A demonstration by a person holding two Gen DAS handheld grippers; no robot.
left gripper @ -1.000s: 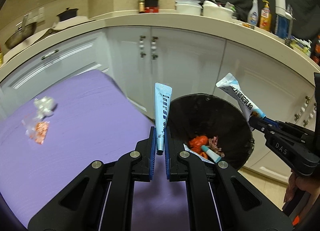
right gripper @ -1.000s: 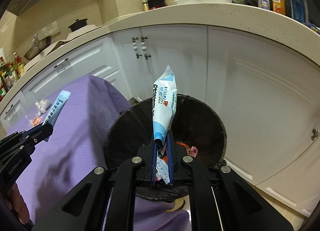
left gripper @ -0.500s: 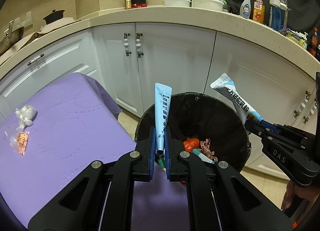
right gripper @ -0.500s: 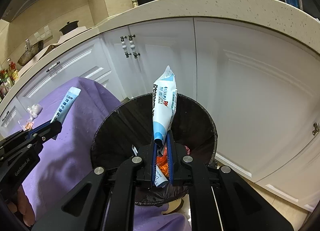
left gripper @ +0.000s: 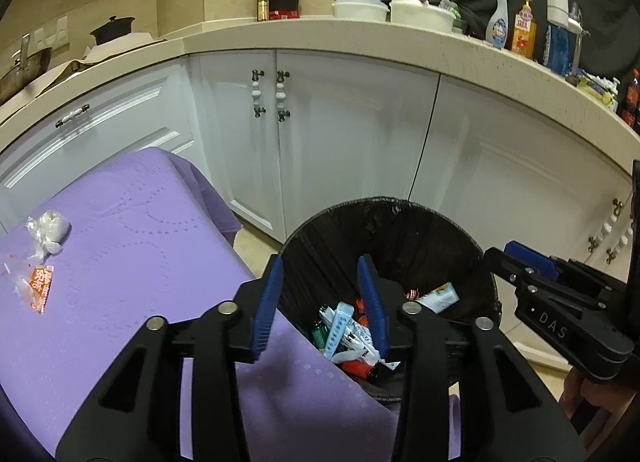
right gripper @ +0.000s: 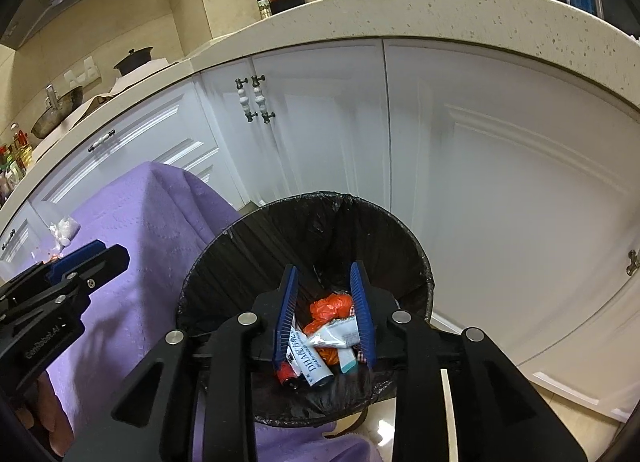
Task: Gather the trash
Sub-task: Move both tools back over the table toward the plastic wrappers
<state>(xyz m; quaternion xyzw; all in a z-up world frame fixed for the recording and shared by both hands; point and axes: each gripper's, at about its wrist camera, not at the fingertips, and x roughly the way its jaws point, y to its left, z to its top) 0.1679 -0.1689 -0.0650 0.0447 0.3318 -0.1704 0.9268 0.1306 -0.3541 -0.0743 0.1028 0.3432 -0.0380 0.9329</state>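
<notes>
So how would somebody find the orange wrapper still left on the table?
Look at the purple table left of the black bin. Near its left edge lie two scraps: the orange wrapper is flat and printed, just in front of a crumpled clear plastic.

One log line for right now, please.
left gripper: opening, empty | right gripper: opening, empty | both over trash bin | two wrappers left on purple table

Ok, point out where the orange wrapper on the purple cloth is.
In the left wrist view, the orange wrapper lies at the far left on the purple cloth, just below a crumpled clear plastic wad.
</notes>
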